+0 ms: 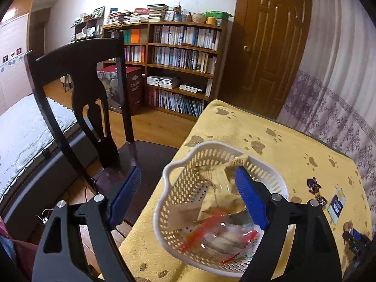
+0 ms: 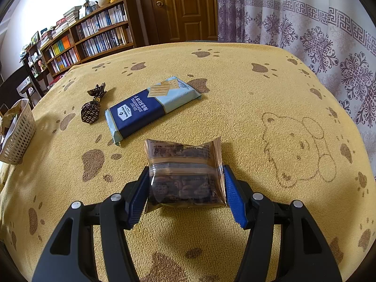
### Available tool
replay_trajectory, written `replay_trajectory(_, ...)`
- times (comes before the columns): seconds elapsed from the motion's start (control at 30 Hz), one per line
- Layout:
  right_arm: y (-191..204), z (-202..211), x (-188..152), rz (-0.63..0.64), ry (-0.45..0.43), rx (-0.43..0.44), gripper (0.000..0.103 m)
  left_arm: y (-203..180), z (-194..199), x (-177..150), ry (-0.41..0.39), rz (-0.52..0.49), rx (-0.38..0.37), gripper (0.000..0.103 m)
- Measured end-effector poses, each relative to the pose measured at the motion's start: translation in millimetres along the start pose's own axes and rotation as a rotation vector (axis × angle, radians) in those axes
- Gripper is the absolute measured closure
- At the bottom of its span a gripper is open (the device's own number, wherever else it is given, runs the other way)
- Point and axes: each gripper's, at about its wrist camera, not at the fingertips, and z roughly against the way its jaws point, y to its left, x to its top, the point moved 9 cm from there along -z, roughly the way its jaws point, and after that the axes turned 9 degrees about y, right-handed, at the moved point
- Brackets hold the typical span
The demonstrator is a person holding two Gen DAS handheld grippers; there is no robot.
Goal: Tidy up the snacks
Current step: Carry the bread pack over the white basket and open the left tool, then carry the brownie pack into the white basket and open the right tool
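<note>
White perforated basket [image 1: 181, 188] holds wrapped snacks [image 1: 221, 232].

1. Both views are evenly, softly lit – daylight glows through the curtain [image 2: 305, 35].
2. Fisheye bending curves the door [image 1: 270, 47]; corners go black.
3. Snacks in the basket [image 1: 178, 188] are motion-blurred.
4. A faint shadow lies under the right gripper [image 2: 185, 195].

Open cloth to the right, clutter toward the basket

Bare yellow cloth [image 2: 270, 89] is seen ahead and right of the brown snack packet [image 2: 185, 171]. The path left to the white basket [image 2: 17, 131] is partly blocked by the cracker pack [image 2: 152, 108] and dark wrapped candies [image 2: 92, 107]; a chair [image 1: 77, 98] stands beside the table.
</note>
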Motion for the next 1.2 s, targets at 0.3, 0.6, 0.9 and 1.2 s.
replay_trajectory(0.3,-4,4,2,-0.027,-0.024,0.027,0.043,-3,12,2,-0.038,-0.007,0.013,0.019)
replay_trajectory(0.6,29,27,13,-0.035,-0.082,0.141,0.043,-5,22,3,-0.063,-0.009,-0.001,0.017)
replay_trajectory(0.9,142,59,36,0.151,-0.141,0.252,0.043,2,39,9,-0.096,0.016,-0.027,0.017)
replay_trajectory(1.2,268,64,47,0.357,-0.136,0.301,0.043,17,53,16,-0.142,0.045,-0.001,0.017)
